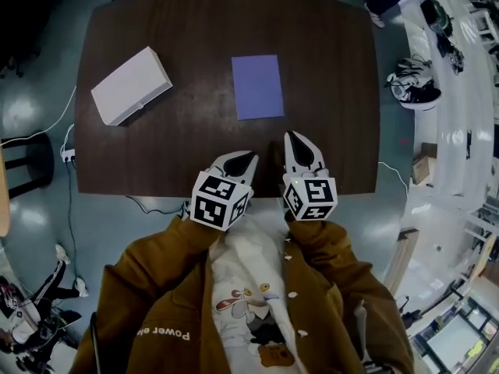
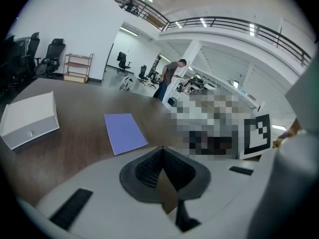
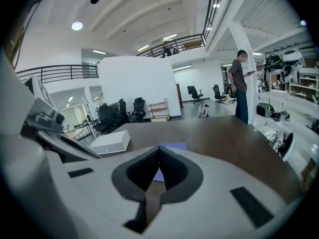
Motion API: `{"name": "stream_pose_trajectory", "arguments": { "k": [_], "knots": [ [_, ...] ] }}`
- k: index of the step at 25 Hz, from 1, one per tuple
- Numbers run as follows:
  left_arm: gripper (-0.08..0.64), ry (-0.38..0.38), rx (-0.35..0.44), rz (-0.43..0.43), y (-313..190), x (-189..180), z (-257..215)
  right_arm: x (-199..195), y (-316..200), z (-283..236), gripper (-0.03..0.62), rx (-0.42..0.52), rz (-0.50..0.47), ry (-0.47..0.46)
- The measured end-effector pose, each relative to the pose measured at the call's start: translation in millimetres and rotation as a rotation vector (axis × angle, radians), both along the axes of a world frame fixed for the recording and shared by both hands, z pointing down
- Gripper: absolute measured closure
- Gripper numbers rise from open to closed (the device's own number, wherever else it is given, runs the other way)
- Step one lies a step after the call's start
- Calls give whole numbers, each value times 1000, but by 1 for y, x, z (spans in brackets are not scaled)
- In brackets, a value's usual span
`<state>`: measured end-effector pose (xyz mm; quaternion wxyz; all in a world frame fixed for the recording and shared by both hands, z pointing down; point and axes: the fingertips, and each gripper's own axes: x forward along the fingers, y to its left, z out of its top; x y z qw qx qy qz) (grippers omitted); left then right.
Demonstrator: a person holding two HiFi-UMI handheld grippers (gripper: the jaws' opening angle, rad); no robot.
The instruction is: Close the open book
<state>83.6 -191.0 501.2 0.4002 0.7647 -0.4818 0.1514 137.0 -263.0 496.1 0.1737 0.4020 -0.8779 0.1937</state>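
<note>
Left tool (image 1: 251,156) and right tool (image 1: 293,139) are hovering pinched together, empty, near a thin, light-looking book (image 1: 257,86), grippable by its edge.

Purple book (image 1: 257,86), dark-brown table (image 1: 327,68)

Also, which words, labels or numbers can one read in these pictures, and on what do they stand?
"Power": on the brown jacket, head view; the letters before it are cut off and unreadable.
Purple book and white box: no print shows.
Marker cubes: black-and-white squares only, no letters.
</note>
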Motion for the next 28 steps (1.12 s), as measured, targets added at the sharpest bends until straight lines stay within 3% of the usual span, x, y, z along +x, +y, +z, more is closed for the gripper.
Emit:
{"name": "stream_pose_trajectory", "arguments": {
  "k": [7, 28],
  "knots": [
    [554, -22, 39, 25, -4, 5, -17, 10, 20, -24, 586, 21, 67, 0],
    [554, -27, 62, 40, 9, 20, -26, 22, 48, -26, 586, 9, 80, -9]
  ]
}}
